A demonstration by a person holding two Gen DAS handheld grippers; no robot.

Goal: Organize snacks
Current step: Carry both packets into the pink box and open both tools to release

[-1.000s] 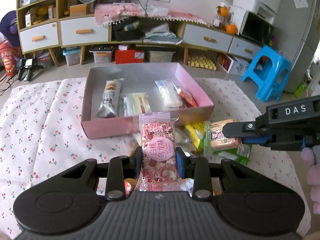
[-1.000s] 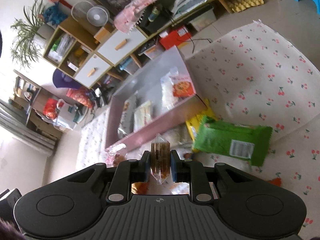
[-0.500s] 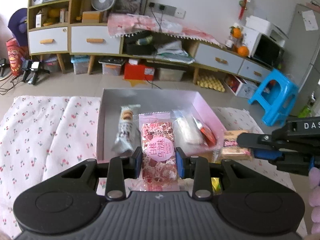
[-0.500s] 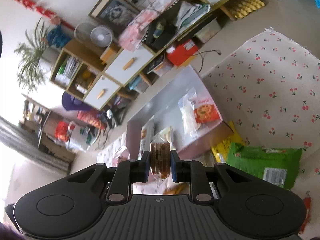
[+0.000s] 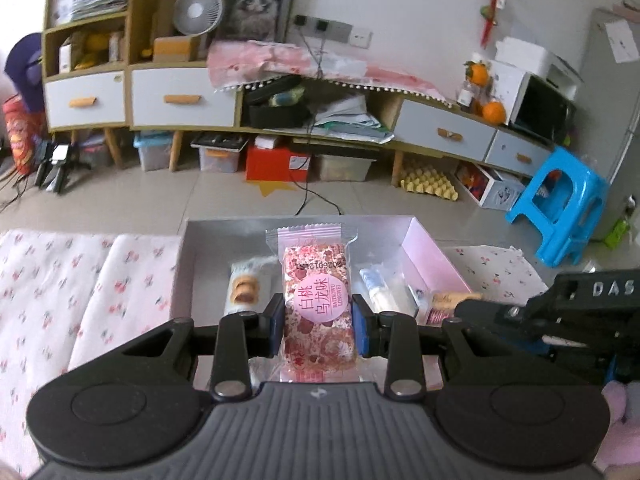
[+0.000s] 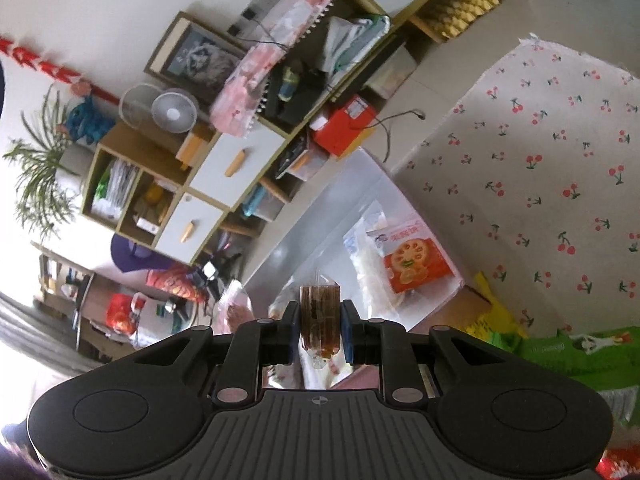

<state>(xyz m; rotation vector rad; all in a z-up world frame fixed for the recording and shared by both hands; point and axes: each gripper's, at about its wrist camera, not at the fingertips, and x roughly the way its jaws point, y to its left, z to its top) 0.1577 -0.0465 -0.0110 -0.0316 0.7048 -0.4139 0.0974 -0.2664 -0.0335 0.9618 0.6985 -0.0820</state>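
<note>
Ahead of and below both my grippers I see one pink box (image 5: 434, 256) holding at least three packets, while my left gripper (image 5: 318, 330), tilted downward, is clamped on one pink snack bar (image 5: 318, 308) and my rolled right gripper (image 6: 320, 326) pinches one brown snack packet (image 6: 320, 314).

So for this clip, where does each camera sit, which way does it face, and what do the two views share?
Left wrist: on the left hand-held gripper, looking forward and down over its pink snack pack into the pink box; the right hand-held gripper shows at right.
Right wrist: on the right hand-held gripper, rolled view, looking over its brown snack pack at the box and cherry-print cloth.
Shared: box, fan, cabinets.
</note>
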